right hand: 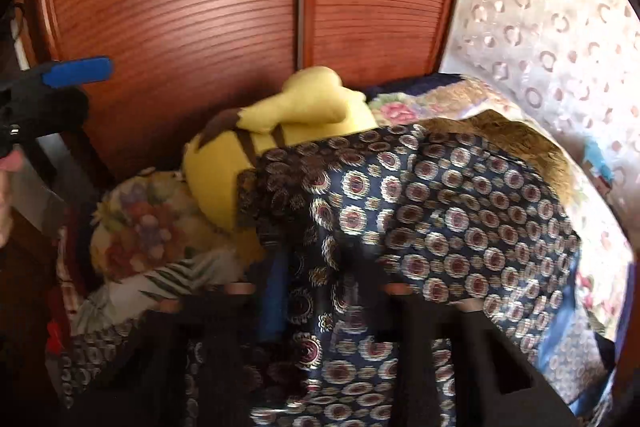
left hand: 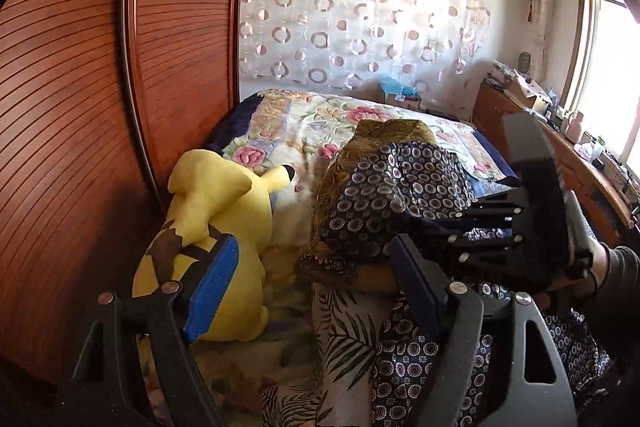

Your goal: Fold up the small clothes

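The right tool [right hand: 320, 291] is seen clenched on the dark navy silky garment printed with round medallions [right hand: 420, 211]; its blue-padded fingers are nearly lost in the cloth, which is pinched between them and drapes away up and to the right over the bed with the floral quilt [right hand: 404, 107]. The left tool [left hand: 308, 291] is released, its two blue pads standing wide with nothing between them. In the left wrist view the garment is found ahead and to the right of this tool, beside its right finger [left hand: 416, 287], so a short move to the right is judged to be needed before a second edge can be taken. The long axis of the cloth is judged to run from the near bed edge away toward the patterned curtain [left hand: 360, 7]. The right tool is the nearer, being already on it.

Counted: two tools, one navy garment, one brown-gold patterned cloth [left hand: 392, 133] beneath it, one white cloth with dark palm leaves [left hand: 344, 339], one yellow plush toy [left hand: 224, 227]
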Demonstrator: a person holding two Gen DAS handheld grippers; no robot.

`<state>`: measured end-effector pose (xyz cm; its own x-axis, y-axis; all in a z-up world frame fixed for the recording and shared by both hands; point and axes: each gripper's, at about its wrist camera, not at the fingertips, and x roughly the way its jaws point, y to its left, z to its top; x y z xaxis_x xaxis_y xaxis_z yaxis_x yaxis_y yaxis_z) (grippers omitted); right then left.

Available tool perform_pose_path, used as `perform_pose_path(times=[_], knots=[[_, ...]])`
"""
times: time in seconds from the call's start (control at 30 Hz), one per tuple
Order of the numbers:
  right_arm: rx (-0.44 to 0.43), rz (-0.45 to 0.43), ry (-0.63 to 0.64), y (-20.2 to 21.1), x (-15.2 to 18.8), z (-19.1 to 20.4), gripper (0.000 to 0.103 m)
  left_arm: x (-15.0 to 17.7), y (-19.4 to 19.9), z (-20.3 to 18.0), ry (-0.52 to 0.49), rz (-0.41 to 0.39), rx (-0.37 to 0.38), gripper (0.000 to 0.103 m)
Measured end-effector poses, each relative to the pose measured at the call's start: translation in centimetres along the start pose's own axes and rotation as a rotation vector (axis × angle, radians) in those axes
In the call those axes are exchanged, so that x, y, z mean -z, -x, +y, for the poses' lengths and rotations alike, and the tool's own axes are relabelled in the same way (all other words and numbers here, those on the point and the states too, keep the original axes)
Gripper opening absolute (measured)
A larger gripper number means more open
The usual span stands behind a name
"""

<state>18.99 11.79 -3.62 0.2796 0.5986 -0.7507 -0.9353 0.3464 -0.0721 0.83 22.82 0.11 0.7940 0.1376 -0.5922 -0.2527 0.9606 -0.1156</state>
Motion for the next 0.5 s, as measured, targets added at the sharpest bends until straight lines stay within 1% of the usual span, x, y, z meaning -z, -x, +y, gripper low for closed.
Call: perform_pose_path(times=[0.07, 0.17, 0.23, 0.3, 0.37, 0.43, 0.47, 0.5], knots=[[-0.024, -0.032, -0.039, 0.1, 0.0, -1.0, 0.004, 0.0, -0.4, -0.2, 0.002, 0.006, 0.005, 0.079], [-0.035, -0.085, -0.119, 2.3, 1.3, -2.7, 0.003, 0.0, -1.0, -0.6, 0.001, 0.009, 0.020, 0.079], [-0.019, -0.123, -0.175, 3.3, 2.4, -3.7, 0.003, -0.1, -1.6, -1.2, -0.008, 0.013, 0.028, 0.079], [-0.004, -0.142, -0.243, 4.2, 3.5, -5.0, 0.003, -0.2, -2.2, -1.8, -0.017, 0.021, 0.039, 0.079], [0.042, -0.148, -0.322, 5.1, 5.3, -6.6, 0.003, -0.3, -2.7, -2.3, -0.025, 0.025, 0.050, 0.079], [0.115, -0.144, -0.354, 5.9, 6.8, -7.5, 0.011, -0.3, -3.3, -3.1, -0.035, 0.031, 0.069, 0.079], [0.124, -0.141, -0.368, 6.1, 7.4, -7.6, 0.021, -0.3, -3.5, -3.5, -0.041, 0.035, 0.076, 0.079], [0.120, -0.139, -0.384, 6.4, 7.9, -7.9, 0.024, -0.4, -3.9, -4.0, -0.050, 0.040, 0.083, 0.079]])
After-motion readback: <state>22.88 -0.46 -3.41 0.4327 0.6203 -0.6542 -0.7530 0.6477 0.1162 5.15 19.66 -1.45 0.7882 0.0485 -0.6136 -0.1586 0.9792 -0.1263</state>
